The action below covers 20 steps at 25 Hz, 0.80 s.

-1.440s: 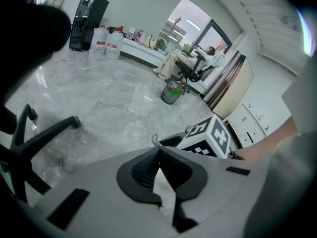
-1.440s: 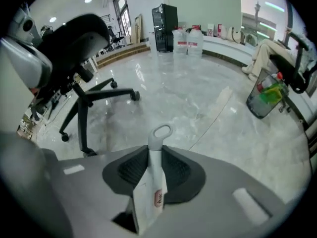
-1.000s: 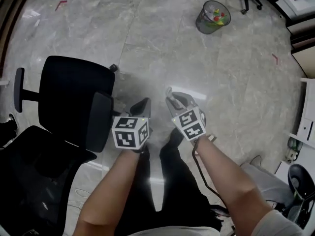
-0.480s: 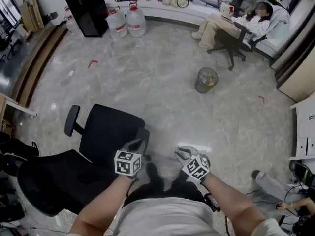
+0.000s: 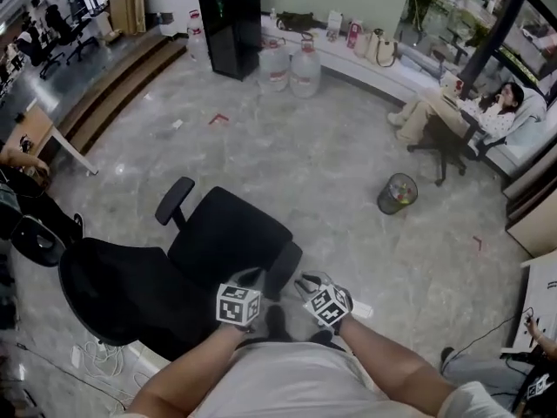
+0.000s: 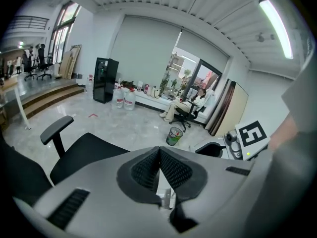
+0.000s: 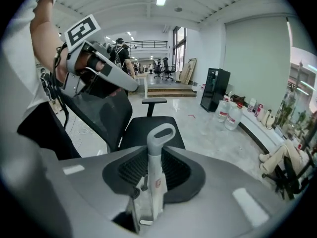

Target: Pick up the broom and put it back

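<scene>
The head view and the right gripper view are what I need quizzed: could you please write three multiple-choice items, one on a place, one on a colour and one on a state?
1. Where is the mesh waste bin?
A. On a desk
B. On the floor, near the seated person
C. On the wooden steps

2. What colour is the nearest office chair?
A. Black
B. Red
C. White

3. What is the right gripper doing?
A. Open, empty
B. Shut on the broom handle
C. Shut on nothing

Answers: B, it stands on bare floor; A, seat and back are black; B, both pads press on the handle.
</scene>
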Tool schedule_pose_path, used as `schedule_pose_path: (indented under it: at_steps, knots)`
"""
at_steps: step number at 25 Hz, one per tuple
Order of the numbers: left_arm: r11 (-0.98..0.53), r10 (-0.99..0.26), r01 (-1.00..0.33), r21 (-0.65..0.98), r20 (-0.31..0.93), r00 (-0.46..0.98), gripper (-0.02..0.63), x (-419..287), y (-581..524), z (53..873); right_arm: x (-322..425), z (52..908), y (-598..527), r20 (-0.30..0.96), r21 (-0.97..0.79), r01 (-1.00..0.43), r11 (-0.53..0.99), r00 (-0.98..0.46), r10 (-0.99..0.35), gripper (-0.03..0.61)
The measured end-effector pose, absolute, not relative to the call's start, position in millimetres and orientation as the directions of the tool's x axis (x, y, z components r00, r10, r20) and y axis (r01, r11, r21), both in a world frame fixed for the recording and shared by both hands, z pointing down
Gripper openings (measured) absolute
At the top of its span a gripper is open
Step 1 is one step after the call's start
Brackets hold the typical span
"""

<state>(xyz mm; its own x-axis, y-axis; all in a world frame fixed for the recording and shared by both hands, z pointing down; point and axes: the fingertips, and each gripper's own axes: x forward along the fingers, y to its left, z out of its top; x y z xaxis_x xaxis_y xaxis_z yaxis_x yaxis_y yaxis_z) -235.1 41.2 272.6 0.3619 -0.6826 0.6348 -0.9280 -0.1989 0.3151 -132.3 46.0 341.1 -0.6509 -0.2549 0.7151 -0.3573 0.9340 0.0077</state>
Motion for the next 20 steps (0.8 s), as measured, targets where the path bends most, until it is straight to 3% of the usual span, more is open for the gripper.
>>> schedule_pose_path:
  at_steps: [7,20]
  knots:
    - [-0.132,-0.711,-0.935,0.329,0.626,0.321,0.008,-265,66,274,-192,352,28,0.737,0.005,-0.299,0.954,-0.644,-0.205,0.089]
    - [-0.133,-0.729,-0.942,0.309,0.614,0.304,0.008,-257,71,267,-179,337,29,0.702,0.023,-0.333,0.943,-0.666,-0.252,0.106]
